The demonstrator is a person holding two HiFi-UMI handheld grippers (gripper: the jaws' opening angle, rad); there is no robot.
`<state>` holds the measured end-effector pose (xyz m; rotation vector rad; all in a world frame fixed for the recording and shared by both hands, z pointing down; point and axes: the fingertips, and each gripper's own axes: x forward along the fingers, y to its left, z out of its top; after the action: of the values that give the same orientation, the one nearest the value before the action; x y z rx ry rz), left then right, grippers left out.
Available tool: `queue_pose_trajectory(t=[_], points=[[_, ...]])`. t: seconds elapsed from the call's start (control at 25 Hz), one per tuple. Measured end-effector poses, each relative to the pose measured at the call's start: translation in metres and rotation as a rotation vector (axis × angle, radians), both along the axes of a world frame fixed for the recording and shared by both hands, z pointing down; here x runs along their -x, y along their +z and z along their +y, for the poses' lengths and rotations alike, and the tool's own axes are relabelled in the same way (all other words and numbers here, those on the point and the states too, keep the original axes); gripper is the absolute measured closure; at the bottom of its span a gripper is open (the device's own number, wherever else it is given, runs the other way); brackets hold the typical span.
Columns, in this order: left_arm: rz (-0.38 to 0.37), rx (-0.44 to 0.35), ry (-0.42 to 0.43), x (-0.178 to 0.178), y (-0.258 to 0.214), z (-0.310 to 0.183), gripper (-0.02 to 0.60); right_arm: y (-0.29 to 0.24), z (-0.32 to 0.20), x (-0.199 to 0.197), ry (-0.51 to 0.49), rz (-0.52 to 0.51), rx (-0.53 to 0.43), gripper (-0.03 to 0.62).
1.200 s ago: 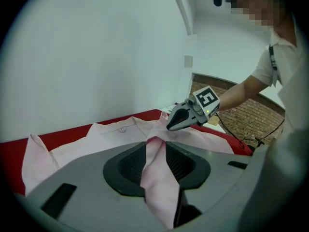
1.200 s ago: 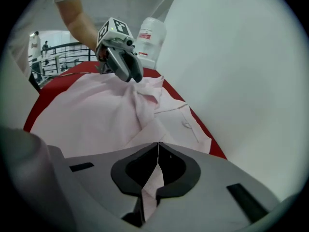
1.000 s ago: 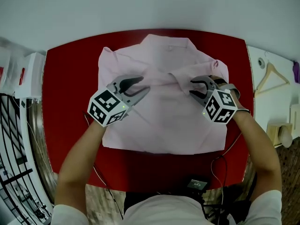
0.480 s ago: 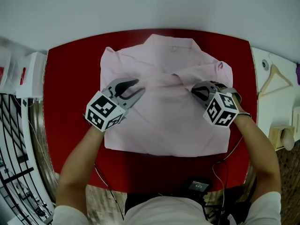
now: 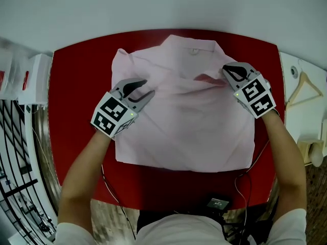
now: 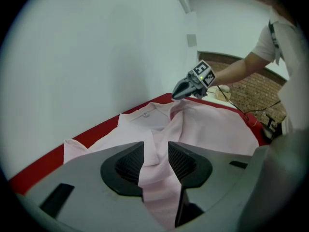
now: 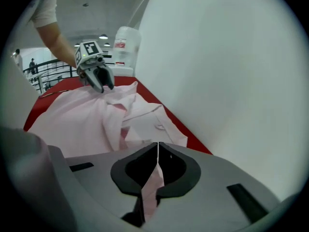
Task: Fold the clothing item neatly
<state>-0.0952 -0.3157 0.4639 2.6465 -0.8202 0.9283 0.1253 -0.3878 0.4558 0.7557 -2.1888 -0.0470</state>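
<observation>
The pale pink collared cloth shirt (image 5: 184, 131) is found spread on the red table (image 5: 76, 75), with the left hand-held gripper (image 5: 149, 86) and the just-closed right hand-held gripper (image 5: 225, 70) each clamped on its cloth, so a fold is judged in hand and matched carrying is required.

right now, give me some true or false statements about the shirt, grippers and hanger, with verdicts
The pink shirt lies on the red table. True.
The right gripper has its jaws wide apart and empty. False: they have just been closing and now pinch a fold of the shirt.
Pink fabric runs between the jaws of the left gripper. True.
The wooden hanger lies on the shirt. False: it lies on the white surface right of the table.
The collar points toward the person. False: it lies at the far edge, by the wall.
</observation>
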Motion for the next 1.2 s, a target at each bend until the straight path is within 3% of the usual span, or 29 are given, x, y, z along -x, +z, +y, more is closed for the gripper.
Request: queue_pose_trajectory(t=[0.16,0.24,0.4,0.56,0.64,0.72,0.96,1.2], points=[[-0.158,-0.022,0.089,0.000,0.010,-0.012,0.443,0.002,-0.042,-0.011,0.128,-0.031,-0.016,0.574],[-0.167,-0.018,0.096,-0.001,0.008,-0.018,0.444,0.003,-0.062,-0.015,0.201,-0.057,-0.011,0.574],[-0.123,-0.016,0.059,-0.002,0.000,-0.022,0.445,0.007,-0.096,-0.016,0.312,-0.116,0.000,0.574],[-0.016,-0.004,0.041,-0.014,-0.012,-0.020,0.444,-0.006,-0.107,0.014,0.237,-0.221,0.018,0.567],[0.059,0.016,0.048,-0.031,-0.021,-0.020,0.442,-0.016,-0.103,0.022,0.193,-0.230,0.004,0.500],[0.115,0.034,0.065,-0.052,-0.029,-0.024,0.433,-0.022,-0.095,0.017,0.165,-0.212,-0.007,0.485],[0.206,0.091,0.107,-0.115,-0.037,-0.047,0.430,-0.024,-0.067,-0.031,0.161,-0.151,0.010,0.485],[0.302,0.286,0.032,-0.163,-0.025,-0.092,0.426,-0.015,-0.040,-0.108,0.230,-0.108,0.041,0.485]])
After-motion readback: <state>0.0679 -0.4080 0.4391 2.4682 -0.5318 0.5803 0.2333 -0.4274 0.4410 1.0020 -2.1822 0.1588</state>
